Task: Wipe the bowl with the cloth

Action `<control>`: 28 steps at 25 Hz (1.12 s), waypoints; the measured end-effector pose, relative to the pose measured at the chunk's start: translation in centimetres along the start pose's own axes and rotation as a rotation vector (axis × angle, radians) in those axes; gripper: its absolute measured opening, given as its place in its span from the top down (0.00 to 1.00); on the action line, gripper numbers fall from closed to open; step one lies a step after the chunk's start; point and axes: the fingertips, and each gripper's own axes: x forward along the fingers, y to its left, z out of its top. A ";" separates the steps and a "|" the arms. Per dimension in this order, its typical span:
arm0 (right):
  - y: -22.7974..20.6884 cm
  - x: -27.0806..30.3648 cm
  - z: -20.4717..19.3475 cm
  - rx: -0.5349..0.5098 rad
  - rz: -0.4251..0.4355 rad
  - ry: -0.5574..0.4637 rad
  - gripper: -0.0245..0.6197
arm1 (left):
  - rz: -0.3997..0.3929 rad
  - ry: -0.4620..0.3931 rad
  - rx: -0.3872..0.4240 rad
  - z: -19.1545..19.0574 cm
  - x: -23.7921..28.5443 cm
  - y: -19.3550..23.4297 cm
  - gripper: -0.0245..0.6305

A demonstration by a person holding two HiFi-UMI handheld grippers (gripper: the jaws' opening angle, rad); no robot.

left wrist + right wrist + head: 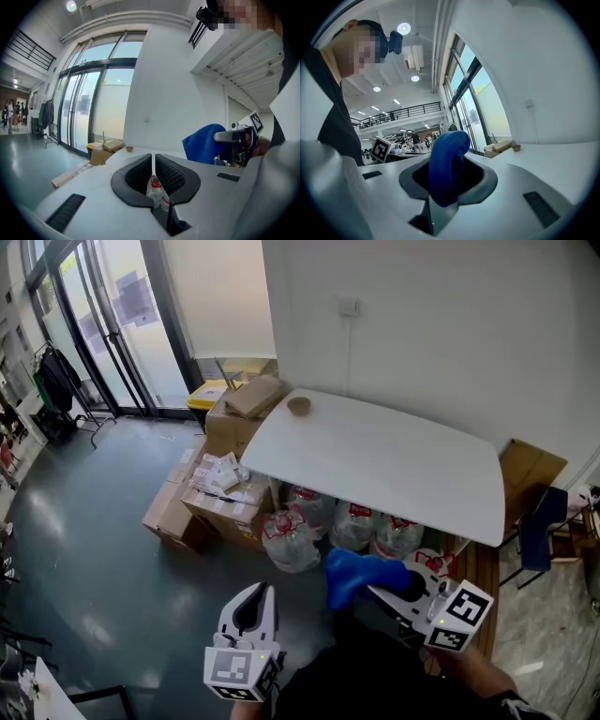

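Cloth [447, 164] stands upright, top curling toward one o'clock, clamped in the right gripper [382, 592]. Left gripper [153, 161] jaws together, empty. Both face the worktop [394, 465], bowl [299, 406] at twelve o'clock.

A white table [394, 470] carries one small brown bowl [299, 406] at its 10 o'clock corner. Cardboard boxes [220, 493] sit on the floor [84, 549] at the table's 8 o'clock.
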 end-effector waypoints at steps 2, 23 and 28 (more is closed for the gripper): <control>-1.3 0.7 0.1 -0.005 0.005 0.009 0.84 | 0.007 0.003 -0.001 0.1 1.2 0.6 0.91; -21.6 10.1 3.6 0.060 0.084 0.024 0.84 | 0.042 0.063 0.009 4.5 22.5 5.3 0.91; -26.0 10.9 3.2 0.080 0.069 0.058 0.84 | 0.019 0.068 -0.006 5.0 26.7 4.6 0.91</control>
